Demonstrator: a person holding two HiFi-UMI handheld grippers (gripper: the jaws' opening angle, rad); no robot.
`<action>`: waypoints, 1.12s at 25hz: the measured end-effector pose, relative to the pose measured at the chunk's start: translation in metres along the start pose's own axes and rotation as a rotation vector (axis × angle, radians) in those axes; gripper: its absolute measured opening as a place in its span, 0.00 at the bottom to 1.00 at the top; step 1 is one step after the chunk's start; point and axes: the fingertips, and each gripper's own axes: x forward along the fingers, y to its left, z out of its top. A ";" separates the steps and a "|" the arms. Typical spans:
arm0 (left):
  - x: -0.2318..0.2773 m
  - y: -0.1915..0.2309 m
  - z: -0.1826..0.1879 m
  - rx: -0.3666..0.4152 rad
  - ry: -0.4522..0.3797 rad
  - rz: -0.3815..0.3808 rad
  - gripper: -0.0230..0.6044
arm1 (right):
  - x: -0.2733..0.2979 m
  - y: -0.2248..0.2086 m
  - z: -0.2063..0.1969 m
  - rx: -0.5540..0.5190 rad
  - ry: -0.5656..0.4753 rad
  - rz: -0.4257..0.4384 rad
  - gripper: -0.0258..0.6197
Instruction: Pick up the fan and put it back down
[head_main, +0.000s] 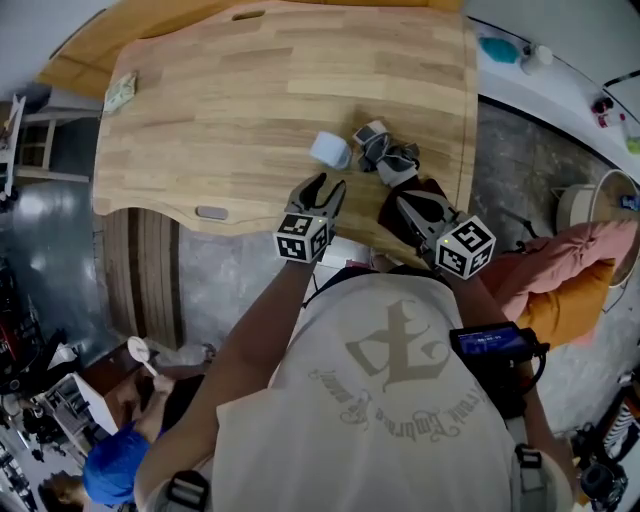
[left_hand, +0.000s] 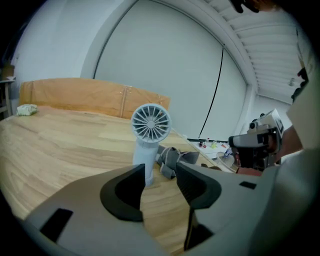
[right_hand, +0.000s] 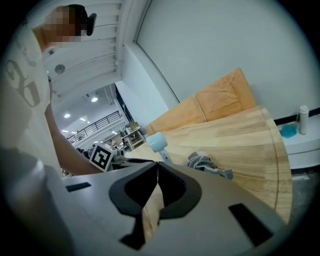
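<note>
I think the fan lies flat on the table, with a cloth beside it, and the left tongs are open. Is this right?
Not quite. The fan does not lie flat: it stands upright on the table, as the left gripper view shows. The rest holds: the cloth is beside it and the left tongs are open.

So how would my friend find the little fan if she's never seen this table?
Start at the big wooden table and look near the edge closest to the person, just ahead of the left gripper. There the fan stands upright beside a crumpled grey cloth. It is the only thing with a round, spoked face on a pale stem.
</note>
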 end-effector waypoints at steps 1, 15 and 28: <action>0.004 0.005 0.001 0.012 0.004 0.022 0.35 | -0.001 -0.003 0.001 0.004 -0.004 -0.007 0.06; 0.045 0.029 0.031 0.010 -0.023 0.118 0.48 | -0.016 -0.031 0.002 0.016 -0.011 -0.058 0.06; 0.051 0.046 0.039 0.005 -0.046 0.136 0.43 | -0.001 -0.043 0.003 0.024 -0.005 -0.038 0.06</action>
